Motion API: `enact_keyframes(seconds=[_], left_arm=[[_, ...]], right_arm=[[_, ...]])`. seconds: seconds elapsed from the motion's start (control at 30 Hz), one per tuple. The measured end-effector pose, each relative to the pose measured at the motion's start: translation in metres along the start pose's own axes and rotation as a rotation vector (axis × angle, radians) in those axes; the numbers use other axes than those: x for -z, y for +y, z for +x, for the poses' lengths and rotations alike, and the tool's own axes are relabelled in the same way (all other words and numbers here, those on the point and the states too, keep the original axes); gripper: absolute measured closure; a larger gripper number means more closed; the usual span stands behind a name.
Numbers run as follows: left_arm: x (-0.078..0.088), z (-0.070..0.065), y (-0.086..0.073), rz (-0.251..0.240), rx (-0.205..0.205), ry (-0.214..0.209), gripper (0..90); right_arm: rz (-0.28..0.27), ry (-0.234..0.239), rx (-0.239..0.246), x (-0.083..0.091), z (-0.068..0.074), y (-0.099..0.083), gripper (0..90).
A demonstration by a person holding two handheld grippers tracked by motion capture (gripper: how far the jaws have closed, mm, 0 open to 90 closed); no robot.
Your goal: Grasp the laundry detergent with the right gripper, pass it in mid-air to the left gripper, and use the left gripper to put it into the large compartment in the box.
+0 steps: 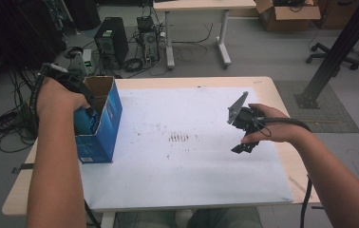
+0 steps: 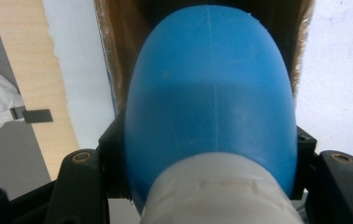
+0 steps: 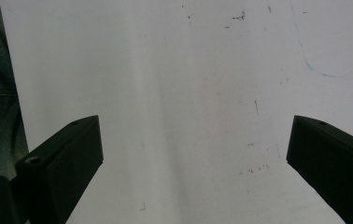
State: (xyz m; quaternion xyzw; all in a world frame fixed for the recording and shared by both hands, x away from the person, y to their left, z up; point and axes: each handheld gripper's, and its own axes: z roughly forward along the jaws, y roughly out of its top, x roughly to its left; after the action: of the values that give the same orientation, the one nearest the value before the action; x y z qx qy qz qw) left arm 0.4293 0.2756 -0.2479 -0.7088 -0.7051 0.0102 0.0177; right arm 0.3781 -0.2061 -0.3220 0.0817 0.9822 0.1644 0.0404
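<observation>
- Looking from the high view, the left hand-held gripper sits at the open top of a blue box, which stands upright at the left edge of the white mat on the counter.
- From that height only a sliver of the blue bottle shows, partly inside the box and hidden by the hand.
- Up close, the left gripper view gives what the high view cannot: the bottle's rounded blue body and white collar are clamped between the black jaws, pressed on both sides, with the brown inner walls of the box just beyond it.
- The right hand-held gripper hangs above the right half of the mat, well apart from the box.
- Its own view shows the right hand-held gripper spread wide with nothing between the jaws, just scuffed white mat beneath.
- The box stands flush with the mat's left border, near the counter's left edge.
- Between box and right hand the mat lies bare, save for small dark marks near the middle.
</observation>
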Motion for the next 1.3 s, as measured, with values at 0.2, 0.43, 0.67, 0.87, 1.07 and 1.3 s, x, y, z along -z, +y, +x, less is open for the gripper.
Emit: enact_keyframes(seconds=[0.2, 0.43, 0.67, 0.87, 1.07, 1.3], left_arm=[[-0.011, -0.001, 0.001, 0.009, -0.005, 0.020, 38.5], [-0.024, 0.000, 0.002, 0.010, -0.009, 0.012, 38.5], [-0.033, -0.001, 0.004, 0.017, -0.015, 0.009, 38.5], [-0.039, -0.001, 0.005, 0.020, -0.018, 0.007, 38.5], [-0.045, -0.001, 0.006, 0.022, -0.021, 0.005, 38.4], [-0.049, 0.000, 0.007, 0.018, -0.024, 0.012, 38.4]], right_arm=[[-0.001, 0.000, 0.001, 0.000, 0.000, -0.001, 3.7], [-0.002, 0.002, -0.001, -0.001, 0.001, 0.000, 3.8], [-0.003, 0.003, -0.002, -0.002, 0.000, -0.001, 3.8], [-0.004, 0.004, -0.004, -0.002, 0.000, -0.002, 3.8], [-0.001, 0.006, -0.003, -0.004, -0.001, -0.002, 3.8], [-0.001, 0.011, -0.008, -0.006, 0.000, -0.003, 3.7]])
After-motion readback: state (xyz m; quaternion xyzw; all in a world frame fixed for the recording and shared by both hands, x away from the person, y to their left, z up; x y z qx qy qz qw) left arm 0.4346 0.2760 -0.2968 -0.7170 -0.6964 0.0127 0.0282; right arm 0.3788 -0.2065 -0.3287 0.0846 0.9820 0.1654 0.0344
